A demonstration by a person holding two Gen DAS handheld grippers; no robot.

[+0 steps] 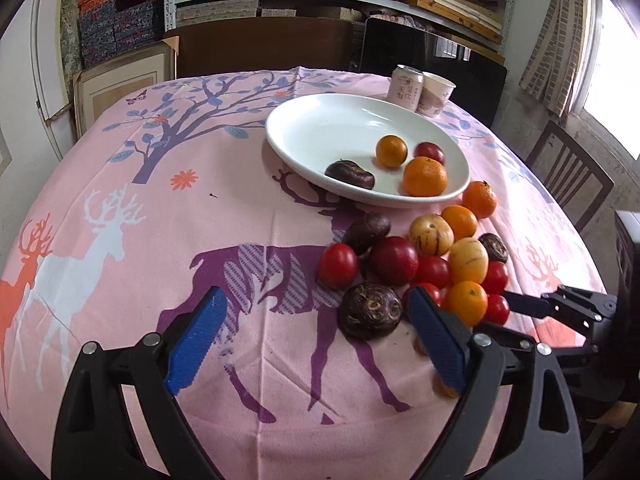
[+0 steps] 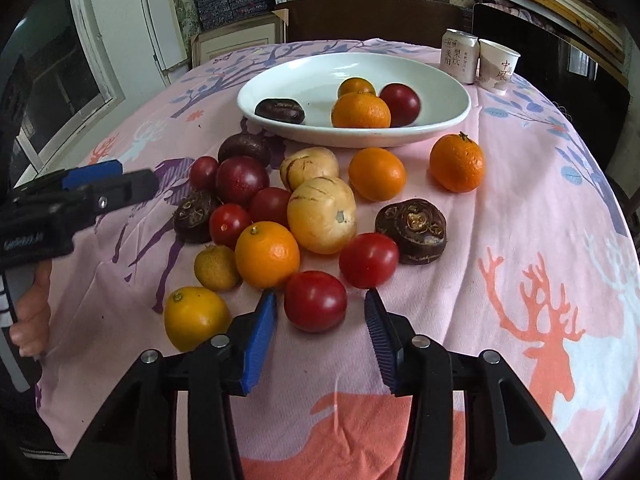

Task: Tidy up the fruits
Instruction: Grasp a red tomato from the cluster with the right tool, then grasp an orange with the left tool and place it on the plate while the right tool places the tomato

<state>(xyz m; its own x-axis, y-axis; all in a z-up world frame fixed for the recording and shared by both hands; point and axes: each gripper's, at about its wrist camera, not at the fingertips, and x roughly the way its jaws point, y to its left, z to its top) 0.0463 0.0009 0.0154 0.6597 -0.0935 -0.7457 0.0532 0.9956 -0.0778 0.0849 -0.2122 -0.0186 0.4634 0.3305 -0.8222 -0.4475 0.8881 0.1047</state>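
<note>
A white oval plate (image 1: 320, 128) (image 2: 448, 92) holds two oranges, a red plum and a dark water chestnut. In front of it lies a pile of oranges, red tomatoes, yellow striped melons and dark chestnuts (image 1: 432, 256) (image 2: 320, 216). My left gripper (image 1: 316, 312) is open over the cloth, a dark chestnut (image 1: 370, 311) just inside its right finger. My right gripper (image 2: 320, 312) is open with a red tomato (image 2: 315, 301) between its fingertips, resting on the cloth. The left gripper also shows in the right wrist view (image 2: 100, 184).
A drink can (image 1: 405, 87) (image 2: 459, 61) and a paper cup (image 1: 436, 93) (image 2: 498, 65) stand behind the plate. A wooden chair (image 1: 568, 172) stands at the table's right side. Shelves and boxes lie beyond the far edge.
</note>
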